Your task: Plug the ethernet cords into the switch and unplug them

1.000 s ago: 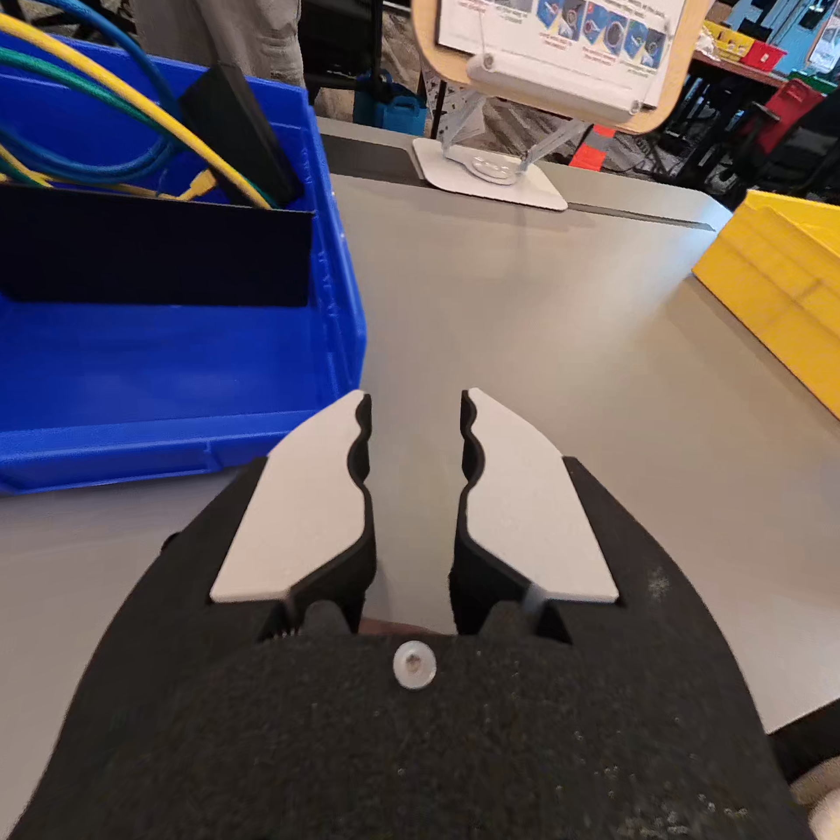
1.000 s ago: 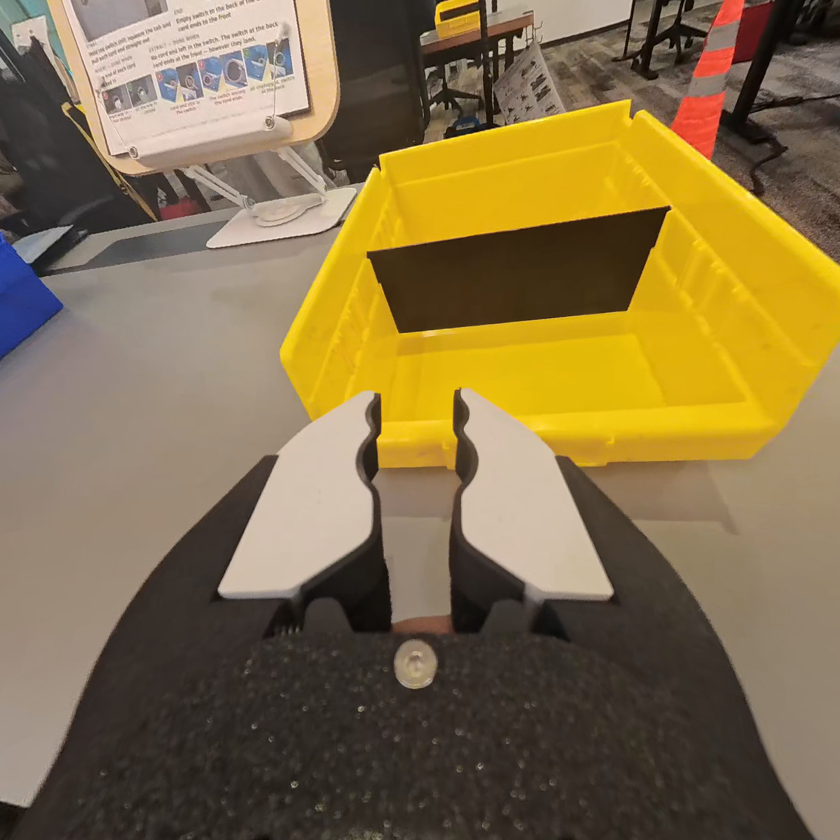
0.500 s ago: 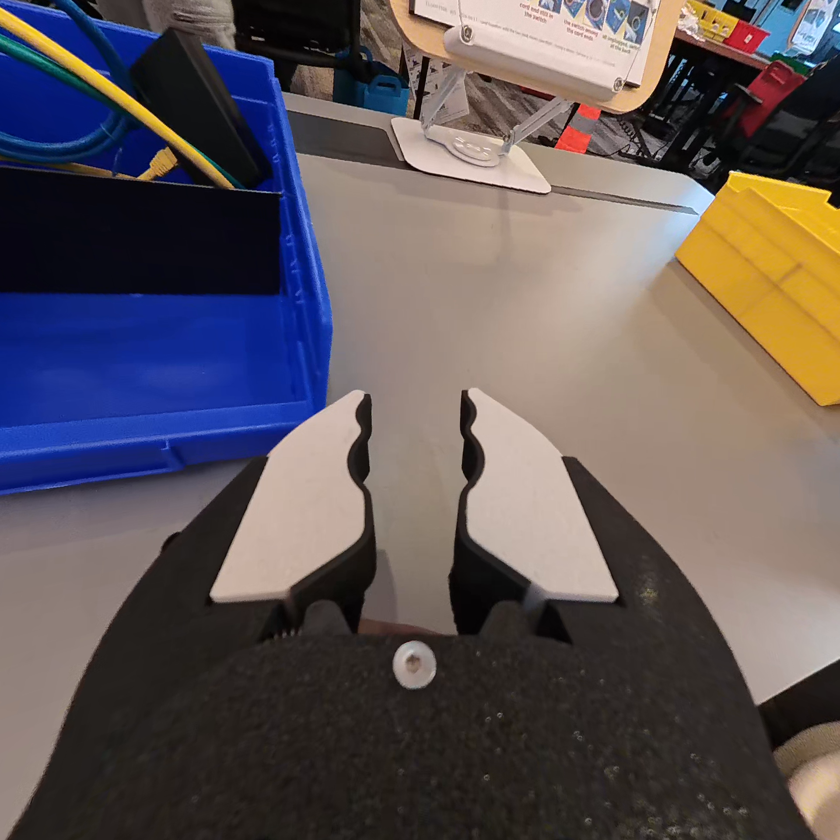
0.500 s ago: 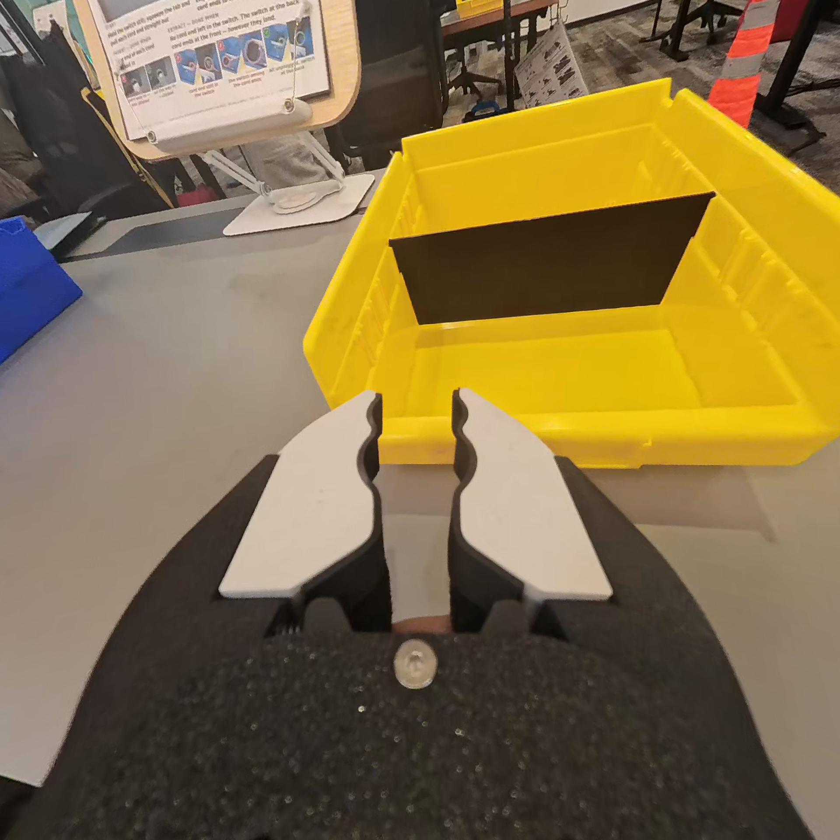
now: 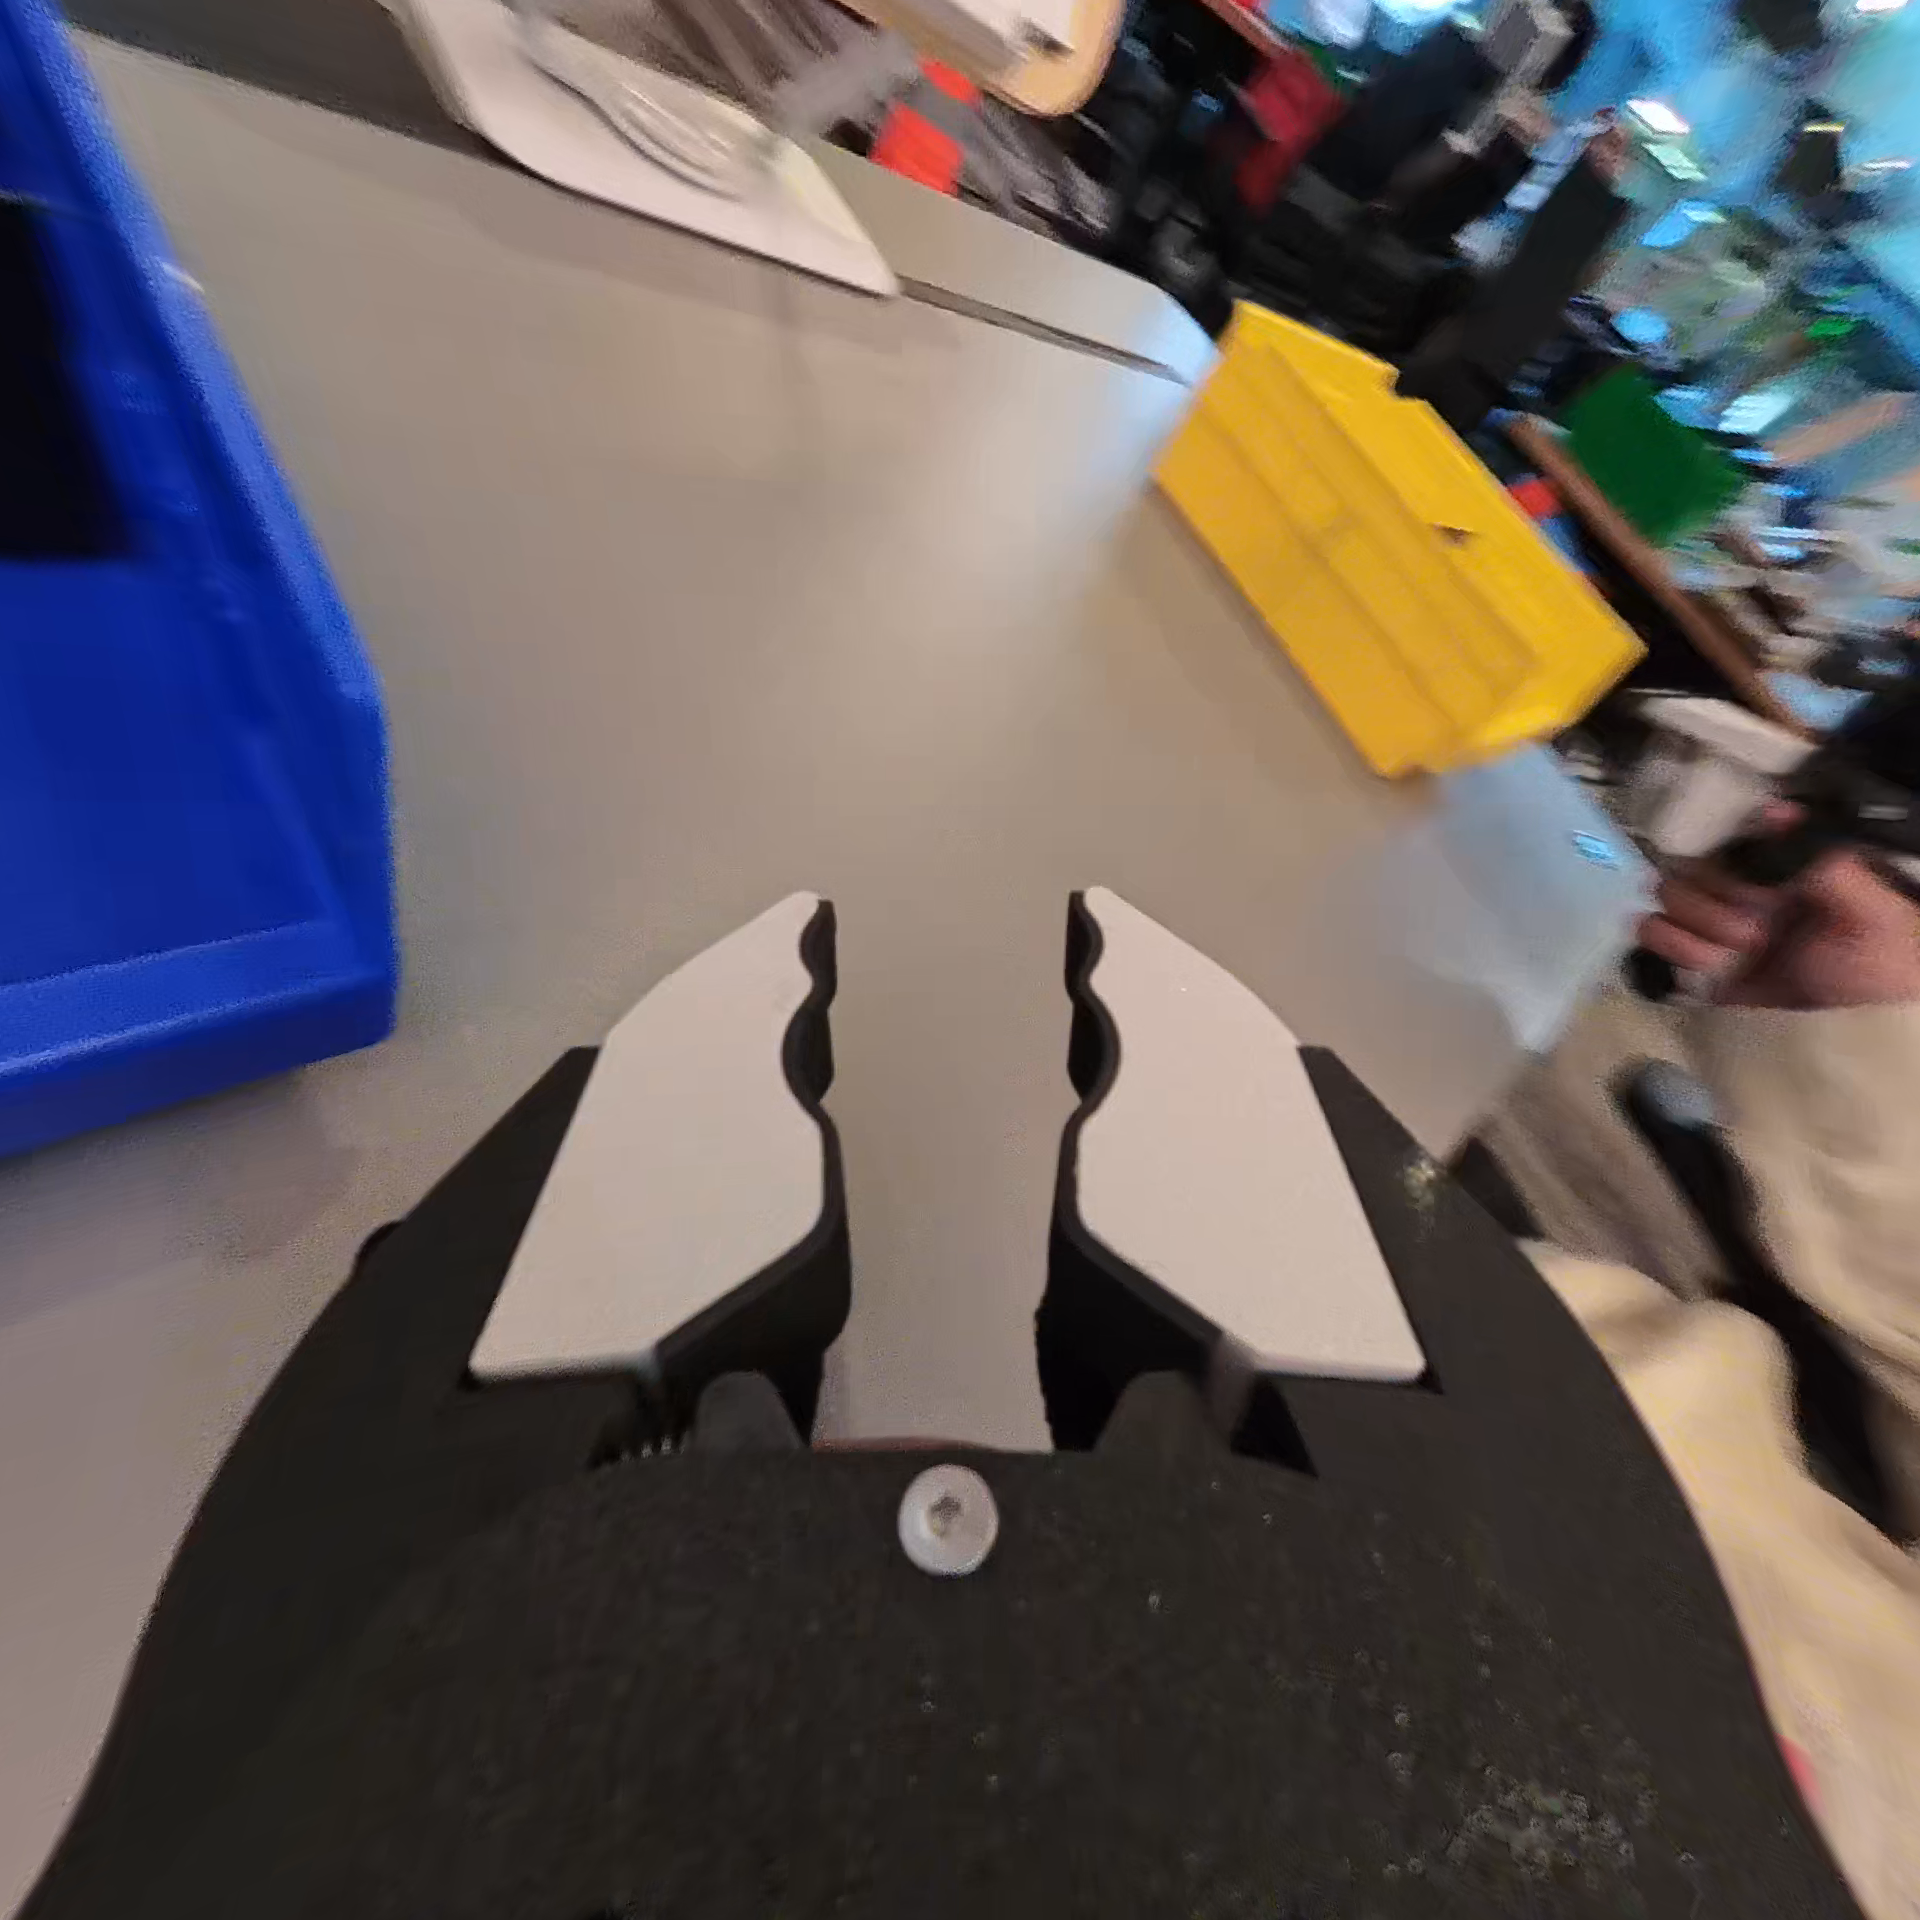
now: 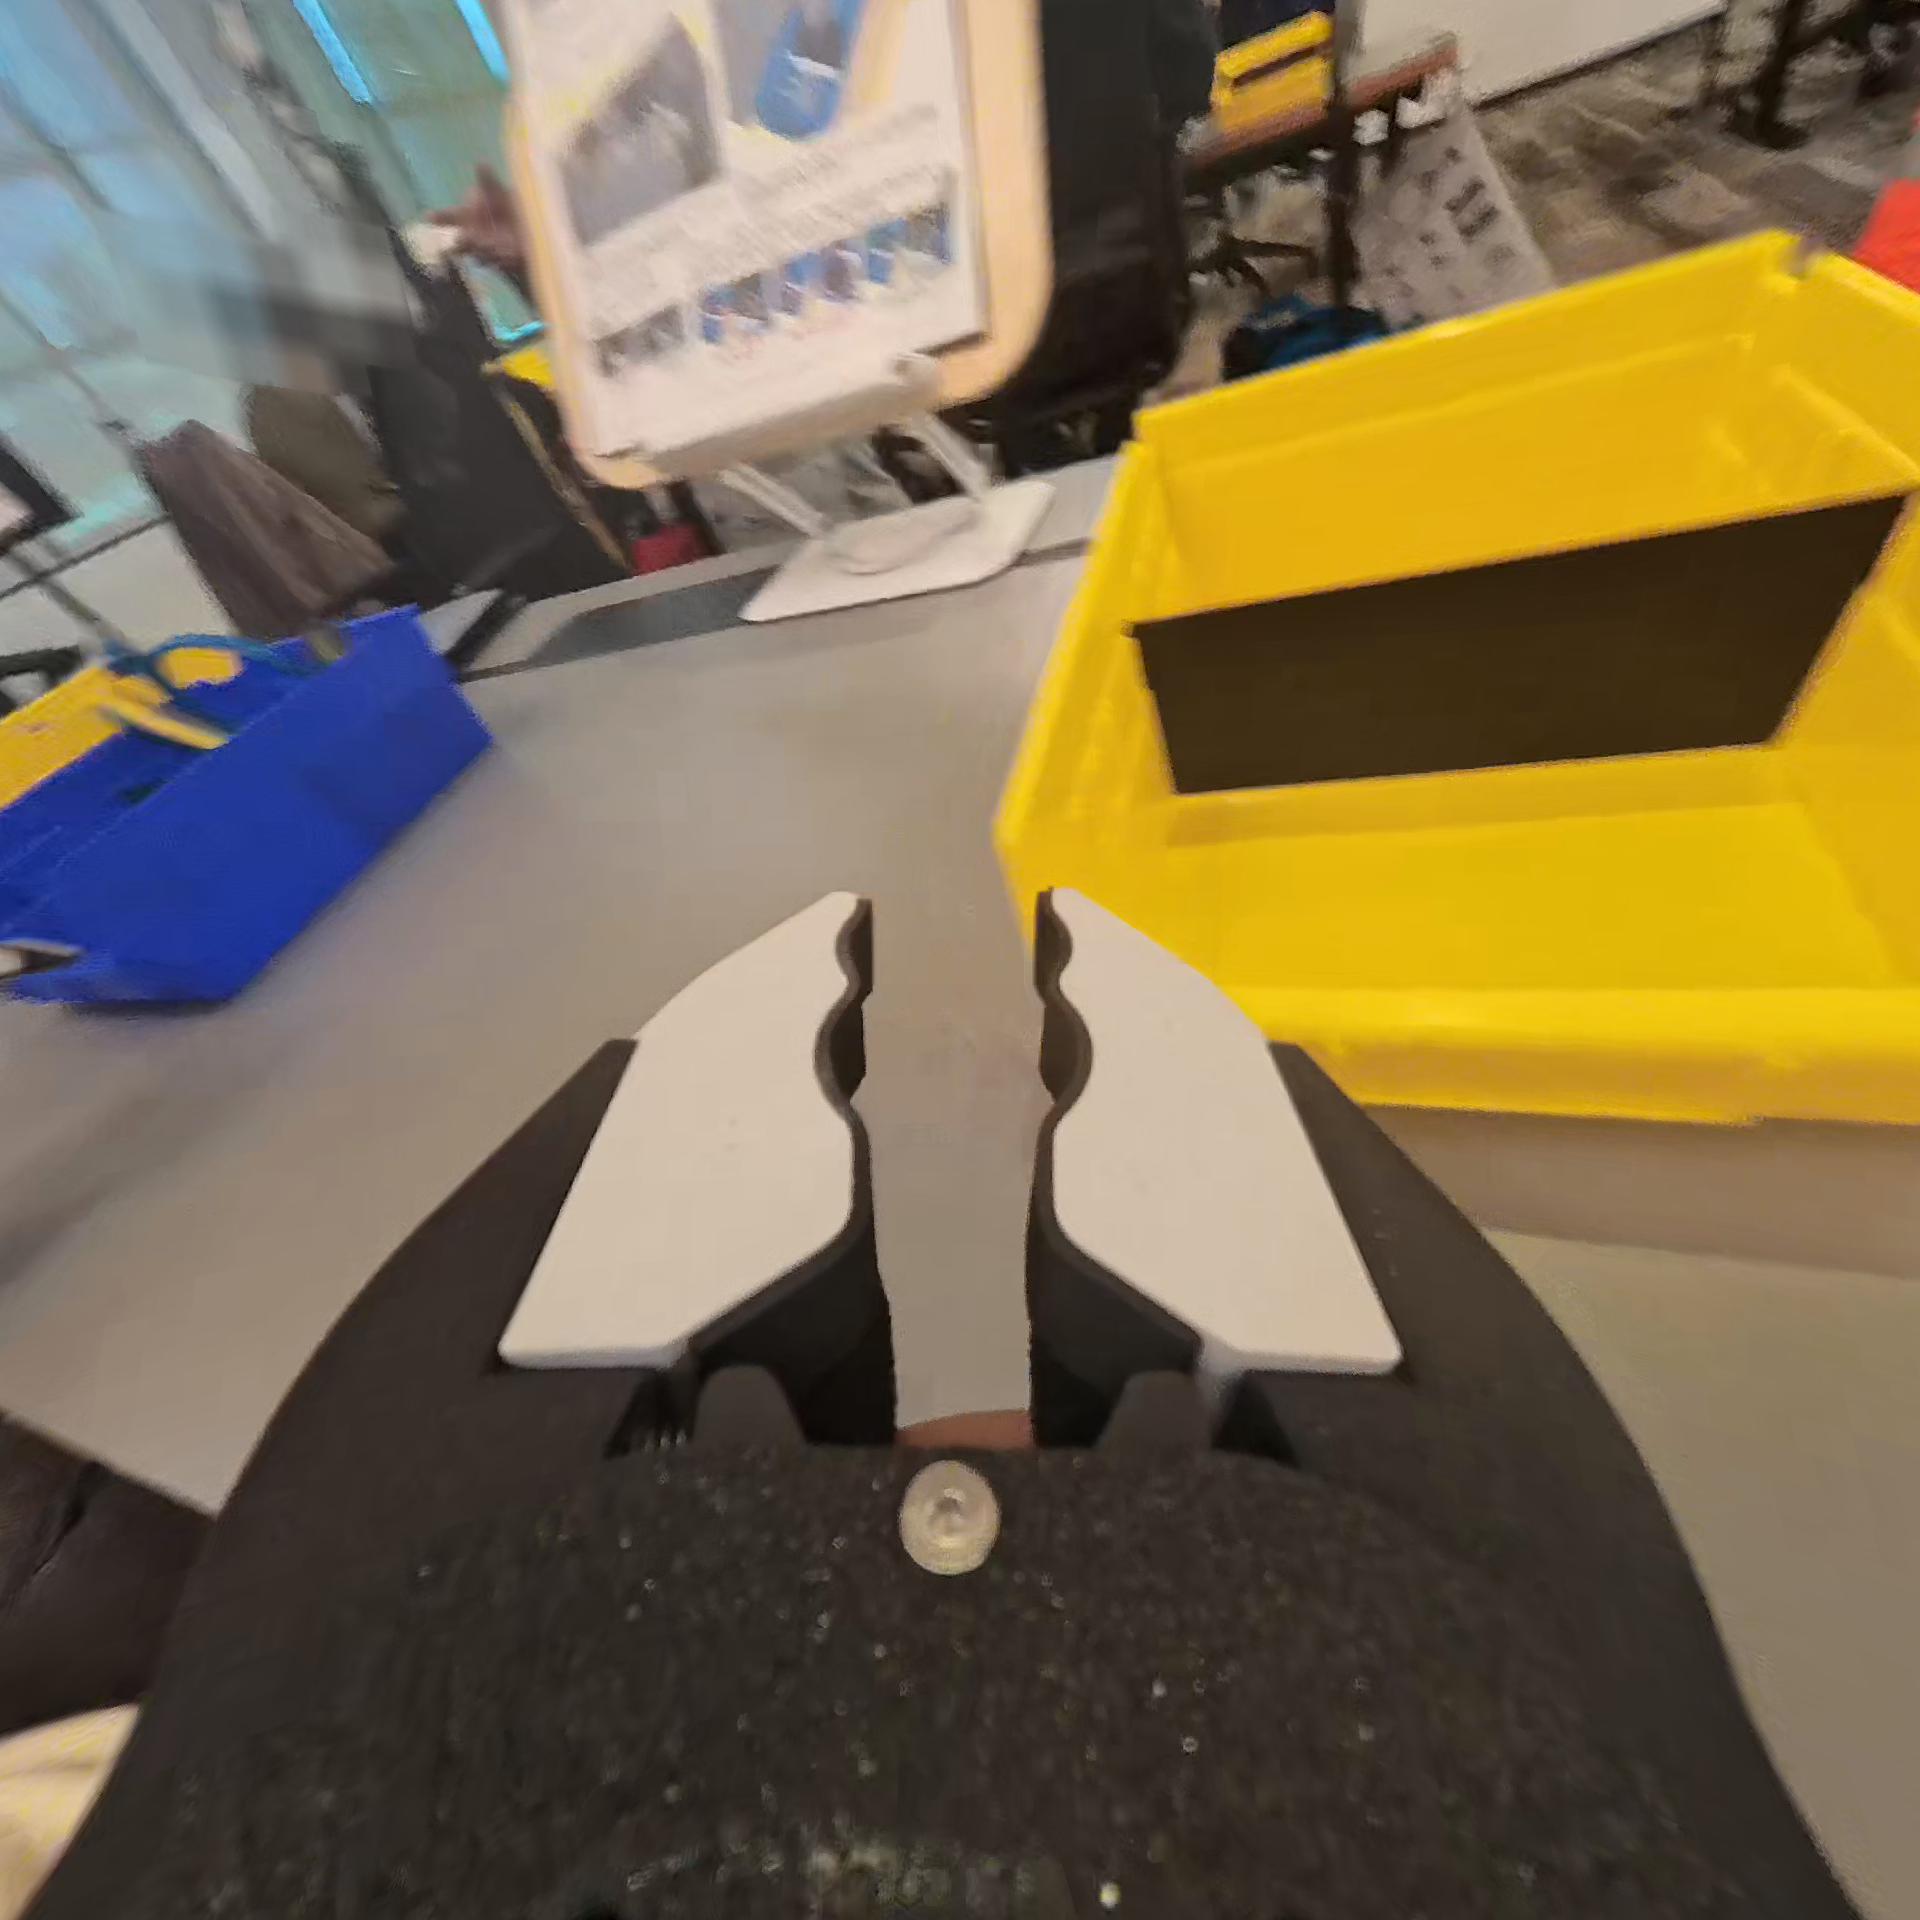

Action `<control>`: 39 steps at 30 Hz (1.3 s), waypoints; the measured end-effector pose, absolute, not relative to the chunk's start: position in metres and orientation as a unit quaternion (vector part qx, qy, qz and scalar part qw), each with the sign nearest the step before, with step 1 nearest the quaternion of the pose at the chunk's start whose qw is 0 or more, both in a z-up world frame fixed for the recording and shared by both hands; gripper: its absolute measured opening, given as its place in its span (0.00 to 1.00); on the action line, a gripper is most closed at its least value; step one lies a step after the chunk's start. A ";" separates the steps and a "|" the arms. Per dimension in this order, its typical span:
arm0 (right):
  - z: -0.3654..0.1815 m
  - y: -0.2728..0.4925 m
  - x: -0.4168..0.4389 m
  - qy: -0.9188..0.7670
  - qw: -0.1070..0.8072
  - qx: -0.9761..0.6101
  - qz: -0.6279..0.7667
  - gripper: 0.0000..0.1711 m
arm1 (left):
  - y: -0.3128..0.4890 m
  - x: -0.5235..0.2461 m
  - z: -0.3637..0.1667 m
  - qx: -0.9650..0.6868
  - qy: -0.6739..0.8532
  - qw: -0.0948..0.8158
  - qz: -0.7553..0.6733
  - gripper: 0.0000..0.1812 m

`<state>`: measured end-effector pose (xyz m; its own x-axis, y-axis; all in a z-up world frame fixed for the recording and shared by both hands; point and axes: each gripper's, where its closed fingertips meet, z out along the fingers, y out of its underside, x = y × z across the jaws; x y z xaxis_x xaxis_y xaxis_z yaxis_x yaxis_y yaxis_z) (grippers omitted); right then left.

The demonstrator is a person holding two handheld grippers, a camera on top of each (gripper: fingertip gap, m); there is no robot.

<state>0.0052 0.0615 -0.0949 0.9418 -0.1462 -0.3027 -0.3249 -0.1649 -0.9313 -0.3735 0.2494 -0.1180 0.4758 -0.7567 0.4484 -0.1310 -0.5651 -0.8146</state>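
Grey desk (image 5: 675,582) lies bare under both my tongs. My left tongs (image 5: 949,914) are spread with nothing between them, beside the blue bin (image 5: 177,727) on their left. My right tongs (image 6: 954,906) are also parted and empty, just short of the yellow bin (image 6: 1455,997), whose black divider (image 6: 1507,665) stands upright across it. From the right view, yellow and blue cords (image 6: 171,686) poke out of the blue bin, well apart from me; the switch I cannot make out in the blur. A tilted instruction board (image 6: 769,218) on a white stand sits at the desk's far edge.
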 end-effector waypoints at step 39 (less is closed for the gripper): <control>-0.156 0.129 -0.087 0.035 0.512 -0.815 0.269 0.20 | 0.553 -0.381 -0.143 -0.481 0.852 -0.039 0.202 0.23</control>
